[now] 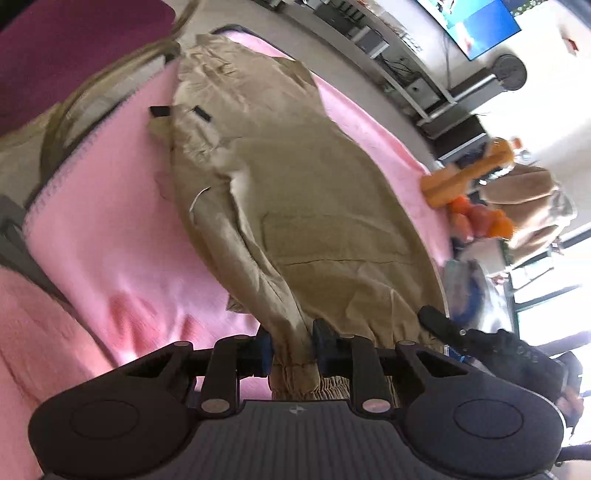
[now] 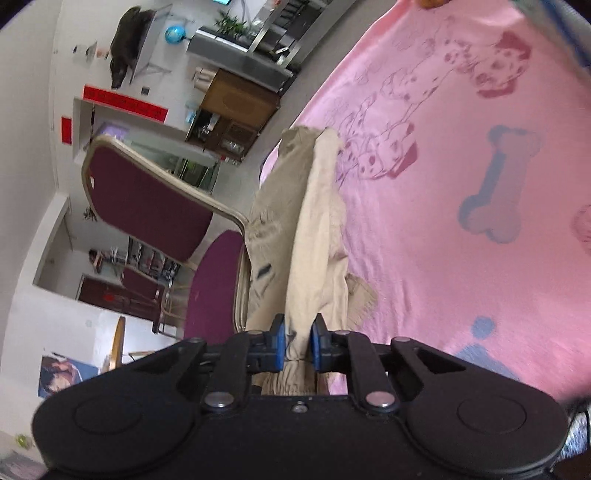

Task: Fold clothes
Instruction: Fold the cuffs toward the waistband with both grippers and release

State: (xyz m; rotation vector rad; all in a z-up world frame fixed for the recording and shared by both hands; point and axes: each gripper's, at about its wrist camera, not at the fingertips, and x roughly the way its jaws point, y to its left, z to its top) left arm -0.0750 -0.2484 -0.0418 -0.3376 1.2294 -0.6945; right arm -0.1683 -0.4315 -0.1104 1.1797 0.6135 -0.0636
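Khaki trousers point(image 1: 280, 206) lie stretched out over a pink blanket point(image 1: 122, 236) on the table. My left gripper point(image 1: 291, 350) is shut on one elastic cuff end of the trousers, with the cloth pinched between the blue pads. In the right wrist view my right gripper point(image 2: 298, 345) is shut on the other gathered cuff of the trousers point(image 2: 295, 229), which run away from it along the blanket's point(image 2: 461, 184) left edge. The right gripper also shows as a dark shape in the left wrist view point(image 1: 443, 325).
A maroon chair point(image 2: 155, 206) stands close beside the table edge by the trousers. Orange plush toys point(image 1: 476, 206) and a tan garment point(image 1: 532, 206) lie past the blanket's far side. Shelves and a screen point(image 1: 476, 22) are in the background.
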